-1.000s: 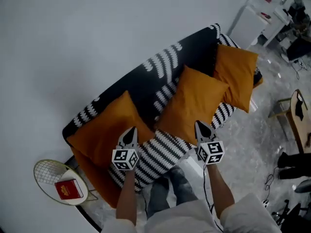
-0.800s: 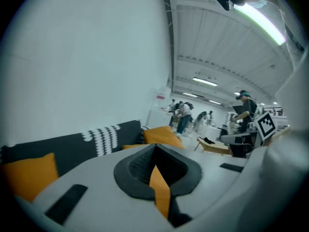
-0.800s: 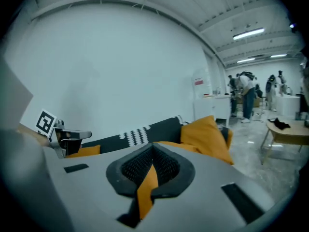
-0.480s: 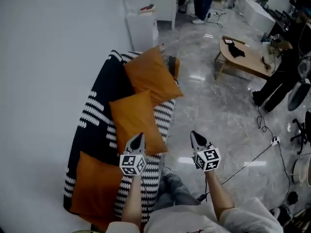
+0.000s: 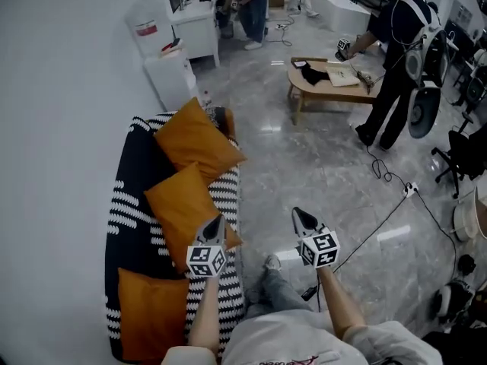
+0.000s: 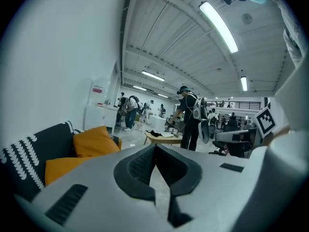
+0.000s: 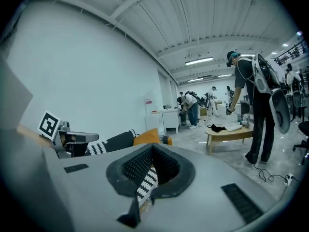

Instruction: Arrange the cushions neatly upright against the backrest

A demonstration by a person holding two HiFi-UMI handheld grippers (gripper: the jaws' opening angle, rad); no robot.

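Three orange cushions lean upright along the black-and-white striped sofa (image 5: 128,204) at the left of the head view: a far one (image 5: 194,139), a middle one (image 5: 181,202) and a near one (image 5: 151,310). My left gripper (image 5: 216,221) hangs shut and empty just off the sofa's front edge, beside the middle cushion. My right gripper (image 5: 297,214) is shut and empty over the grey floor. In the left gripper view its shut jaws (image 6: 155,148) point past the far cushion (image 6: 94,141) into the room. The right gripper view shows its own shut jaws (image 7: 152,148) and the far cushion (image 7: 147,138).
A low wooden table (image 5: 335,80) stands ahead on the glossy floor, with a person in dark clothes (image 5: 396,59) bent over it. A white cabinet (image 5: 173,73) stands past the sofa's far end. A cable (image 5: 384,223) runs across the floor at right. More people work at the back.
The head view has swung away from the sofa, which now lies at the left. Both grippers have moved off the cushions and out toward the open floor, still shut.
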